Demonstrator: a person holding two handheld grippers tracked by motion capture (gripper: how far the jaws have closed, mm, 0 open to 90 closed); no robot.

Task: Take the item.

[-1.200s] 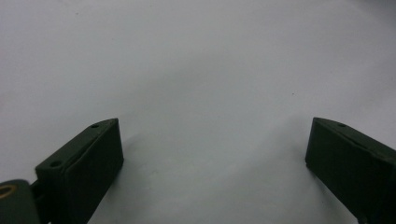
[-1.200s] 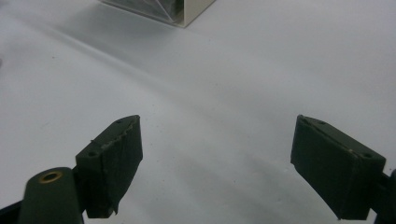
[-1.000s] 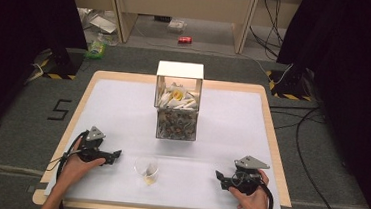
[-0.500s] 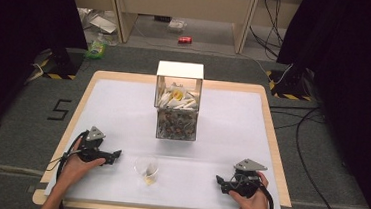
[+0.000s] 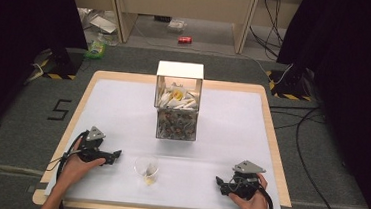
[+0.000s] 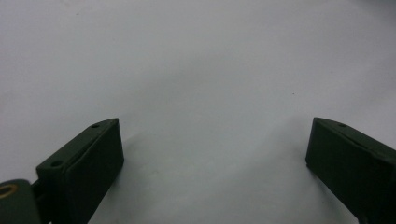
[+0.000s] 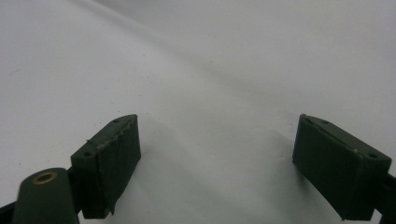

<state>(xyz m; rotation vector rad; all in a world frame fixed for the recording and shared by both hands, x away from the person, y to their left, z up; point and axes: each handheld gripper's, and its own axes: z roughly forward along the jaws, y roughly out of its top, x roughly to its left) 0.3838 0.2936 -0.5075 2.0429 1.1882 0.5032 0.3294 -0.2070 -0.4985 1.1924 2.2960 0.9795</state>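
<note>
A clear box stands at the middle of the white table, with white and yellow pieces in its upper part and dark speckled fill below. A small clear cup with something yellow in its bottom sits near the front edge. My left gripper rests on the table left of the cup, pointing right at it, held by a hand. Its jaws stand wide apart over bare white surface. My right gripper lies at the front right, pointing left, and is open too, with nothing between the jaws.
The table's wooden rim frames the white sheet. Cables run across the grey floor to the right. A red can, a green bottle and other litter lie on the floor behind the table. Dark curtains flank both sides.
My right gripper has slid a little toward the front right corner of the table. The left gripper, the cup and the box have stayed put.
</note>
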